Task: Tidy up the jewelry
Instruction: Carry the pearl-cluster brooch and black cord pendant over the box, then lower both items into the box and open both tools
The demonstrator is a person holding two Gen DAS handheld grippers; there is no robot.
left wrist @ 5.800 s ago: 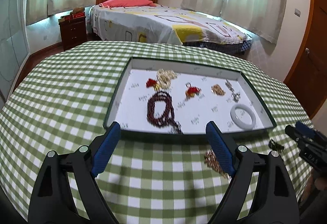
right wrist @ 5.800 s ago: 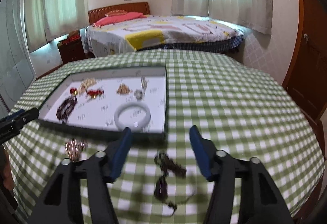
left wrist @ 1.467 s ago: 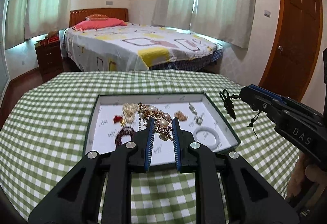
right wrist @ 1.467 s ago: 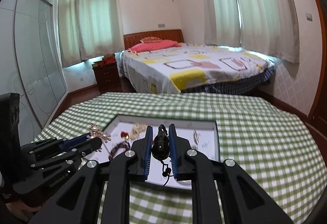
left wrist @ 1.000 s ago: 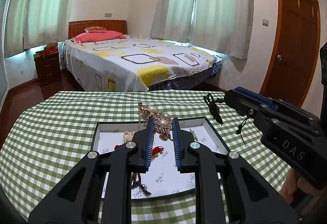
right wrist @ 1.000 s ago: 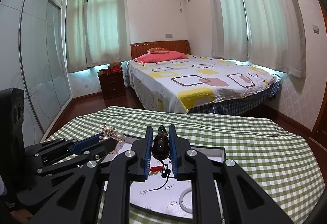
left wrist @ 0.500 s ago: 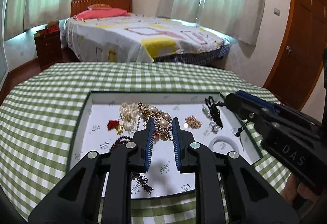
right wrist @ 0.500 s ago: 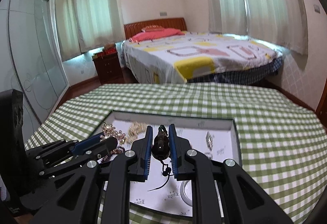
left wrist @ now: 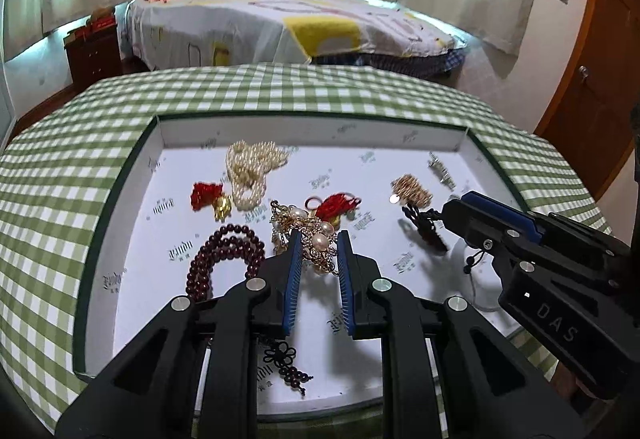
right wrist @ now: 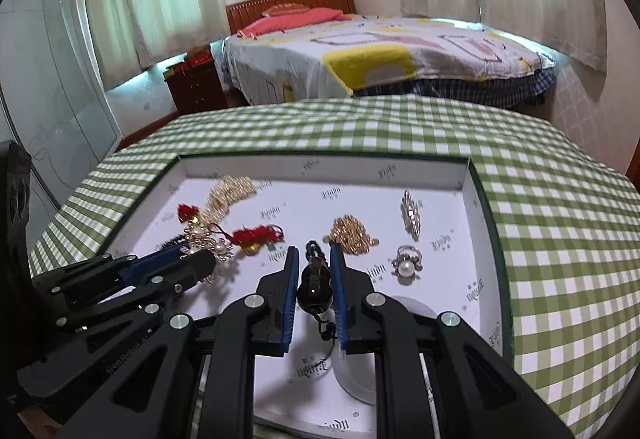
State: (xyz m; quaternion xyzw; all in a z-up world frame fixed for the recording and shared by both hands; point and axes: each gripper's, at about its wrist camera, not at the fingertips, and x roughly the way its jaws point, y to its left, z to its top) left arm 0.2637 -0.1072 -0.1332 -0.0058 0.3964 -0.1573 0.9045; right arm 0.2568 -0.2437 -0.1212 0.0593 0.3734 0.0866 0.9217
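White bangle [right wrist: 404, 309]: mostly hidden behind the right claw [right wrist: 314, 259]; only an arc shows.
Dark pendant [right wrist: 315, 283]: its sides covered by the claw's blue pads; cord tail too thin to follow.
Pearl brooch [left wrist: 316, 235]: lower part lost between the left claw [left wrist: 318, 243] pads.
Dark red beads [left wrist: 224, 259]: near end hidden under the left claw's arm.
Tray [left wrist: 120, 183]: near rim blocked by both claws.
Printed marks on tray lining: too small to read.
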